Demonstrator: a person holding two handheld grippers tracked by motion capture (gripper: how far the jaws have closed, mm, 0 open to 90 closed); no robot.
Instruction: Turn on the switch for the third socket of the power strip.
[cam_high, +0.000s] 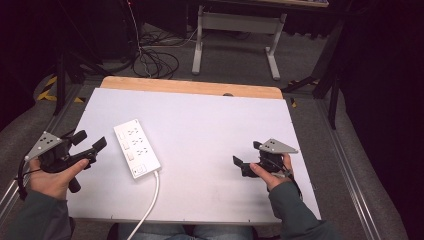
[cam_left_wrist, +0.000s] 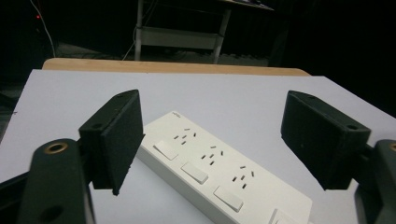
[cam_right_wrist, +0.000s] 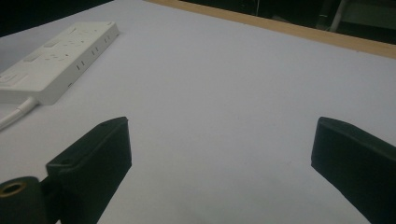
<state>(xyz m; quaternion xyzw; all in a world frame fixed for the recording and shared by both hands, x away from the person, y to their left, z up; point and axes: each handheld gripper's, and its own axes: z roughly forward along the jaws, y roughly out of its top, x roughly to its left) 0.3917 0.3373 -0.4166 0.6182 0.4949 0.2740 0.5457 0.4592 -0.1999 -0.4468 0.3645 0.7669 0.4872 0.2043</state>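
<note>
A white power strip with three socket groups and switches lies at an angle on the left half of the white tabletop. Its white cable runs off the near edge. My left gripper is held open just left of the strip, pointing at it. In the left gripper view the strip lies between and beyond the wide-apart jaws of the left gripper. My right gripper is open over the bare right half, well apart from the strip. The right gripper is empty, with the strip far to the left.
A wooden strip borders the table's far edge. Beyond it stand a grey desk frame and loose cables on the floor. Metal rails run along both sides of the table.
</note>
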